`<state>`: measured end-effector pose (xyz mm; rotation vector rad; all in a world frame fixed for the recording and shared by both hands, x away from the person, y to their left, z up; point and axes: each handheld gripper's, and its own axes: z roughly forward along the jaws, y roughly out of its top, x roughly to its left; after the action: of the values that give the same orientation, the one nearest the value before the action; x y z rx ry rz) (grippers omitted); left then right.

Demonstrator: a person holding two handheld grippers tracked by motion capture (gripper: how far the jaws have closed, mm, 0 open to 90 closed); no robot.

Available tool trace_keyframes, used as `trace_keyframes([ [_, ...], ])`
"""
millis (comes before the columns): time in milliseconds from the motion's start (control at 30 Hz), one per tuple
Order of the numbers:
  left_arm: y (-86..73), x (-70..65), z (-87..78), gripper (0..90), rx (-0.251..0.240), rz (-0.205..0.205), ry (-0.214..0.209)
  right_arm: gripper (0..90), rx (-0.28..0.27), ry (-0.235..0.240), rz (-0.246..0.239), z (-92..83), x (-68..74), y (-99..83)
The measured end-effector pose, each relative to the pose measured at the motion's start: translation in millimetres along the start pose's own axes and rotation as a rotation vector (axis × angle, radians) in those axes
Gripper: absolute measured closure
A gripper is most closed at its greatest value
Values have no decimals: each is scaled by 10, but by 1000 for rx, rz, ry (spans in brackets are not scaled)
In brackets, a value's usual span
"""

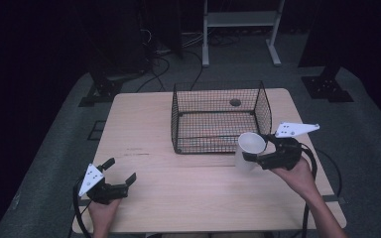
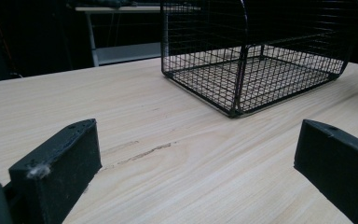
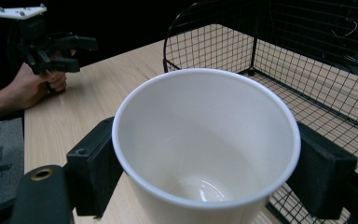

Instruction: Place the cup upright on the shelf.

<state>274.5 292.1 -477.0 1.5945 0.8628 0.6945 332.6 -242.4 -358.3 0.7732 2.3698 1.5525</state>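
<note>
Cup [image 1: 249, 150], white and upright with its open mouth up, sits clamped between the jaws of the right gripper [image 1: 256, 152], just off the wire basket's [image 1: 215, 116] near right corner. In the right gripper view the cup [image 3: 205, 149] has a black jaw pressed against each side of its wall just below the rim, and the basket [image 3: 307, 70] rises close behind it and to its right. The basket stands on the far half of the worktop [image 1: 178, 193]; its top is open, and its near wall curves down lower than its sides. In front of the basket a broad stretch of bare wood runs to the near edge. The left gripper [image 1: 120, 172] is well away from the basket, at the near left corner of the worktop, its jaws spread wide with nothing between them. The left gripper view shows bare wood [image 2: 168, 154] between it and the basket [image 2: 256, 65].
</note>
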Motion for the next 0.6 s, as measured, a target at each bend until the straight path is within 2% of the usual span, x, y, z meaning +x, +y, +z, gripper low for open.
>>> trace_keyframes([
  [267, -1, -2, 0, 0, -5, -3, -2, 194, -7, 23, 3, 32, -75, 194],
  [600, -1, 3, -1, 0, -4, -4, 2, 193, -3, 49, -17, 115, -175, 369],
])
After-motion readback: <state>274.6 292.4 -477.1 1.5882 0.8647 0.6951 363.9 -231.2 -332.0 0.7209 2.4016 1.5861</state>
